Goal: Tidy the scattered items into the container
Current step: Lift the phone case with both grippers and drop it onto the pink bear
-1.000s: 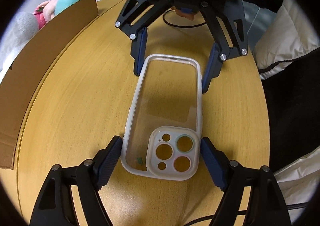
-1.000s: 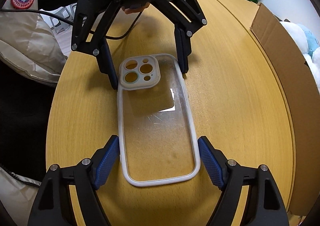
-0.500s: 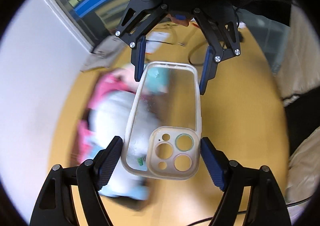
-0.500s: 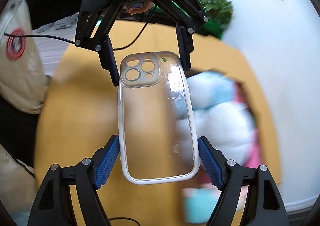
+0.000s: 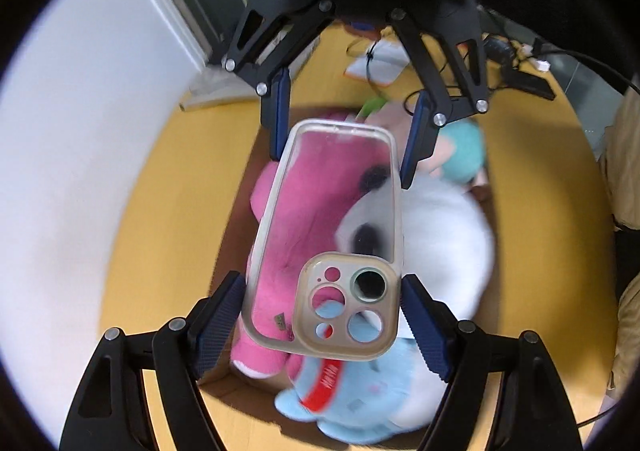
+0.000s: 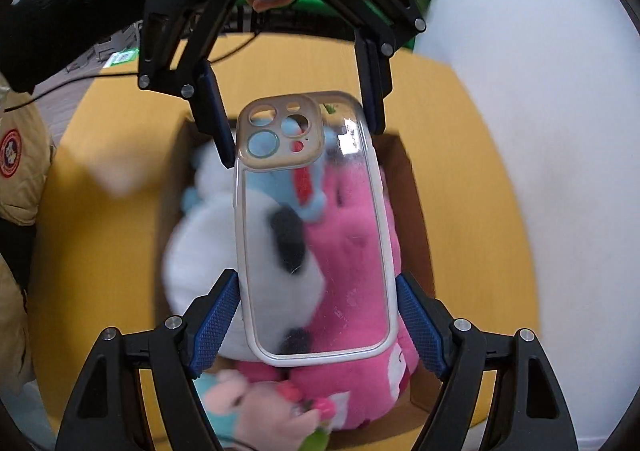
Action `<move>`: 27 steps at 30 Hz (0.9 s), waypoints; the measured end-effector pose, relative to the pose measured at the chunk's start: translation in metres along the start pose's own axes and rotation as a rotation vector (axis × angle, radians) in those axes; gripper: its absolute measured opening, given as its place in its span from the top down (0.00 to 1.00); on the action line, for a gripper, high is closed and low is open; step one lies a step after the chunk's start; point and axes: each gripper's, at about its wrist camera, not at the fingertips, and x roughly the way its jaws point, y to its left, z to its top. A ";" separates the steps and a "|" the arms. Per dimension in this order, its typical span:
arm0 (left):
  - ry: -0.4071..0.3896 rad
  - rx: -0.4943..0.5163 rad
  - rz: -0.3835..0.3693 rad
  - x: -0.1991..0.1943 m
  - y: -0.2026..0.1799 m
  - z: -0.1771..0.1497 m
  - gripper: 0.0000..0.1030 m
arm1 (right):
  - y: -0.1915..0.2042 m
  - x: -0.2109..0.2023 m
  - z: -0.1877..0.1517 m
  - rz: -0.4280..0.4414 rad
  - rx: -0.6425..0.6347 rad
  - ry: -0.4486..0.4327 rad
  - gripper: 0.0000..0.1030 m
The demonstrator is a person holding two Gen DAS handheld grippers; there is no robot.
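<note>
Phone case: we are holding the clear phone case [image 5: 328, 235] by both ends, in the air directly above the cardboard box [image 5: 236, 219], its camera-cutout end nearest the left tool.
Left tool: the left tool [image 5: 322, 315] is gripping the case's camera end, its blue pads pressing on the two long edges.
Right tool: the right tool [image 6: 318, 321] is gripping the plain end the same way, pads against both long edges.
Cardboard box: we are looking straight down into it; it is sitting on the yellow worktop [image 5: 152, 235] beside the white wall [image 5: 80, 131], and it is already crowded.
Inside the box: a pink plush [image 5: 296, 191], a white plush [image 5: 444, 235] with black patches, and a light blue plush [image 5: 360, 407] with a red tag are filling most of it.
Step in hand: we are judging this to be the carry-over, with the case arriving above the box and not yet let go.
Next move: we are expecting to lower the case toward the plush pile and spread both tools together, so neither end hangs while the other drops.
Care needed: the case is rigid and light and the pile is soft and uneven, so we are aiming for the middle of the box, away from its walls.
</note>
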 end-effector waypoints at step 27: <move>0.019 -0.135 -0.023 0.051 0.023 -0.045 0.19 | -0.031 0.100 -0.043 0.075 0.085 0.152 0.21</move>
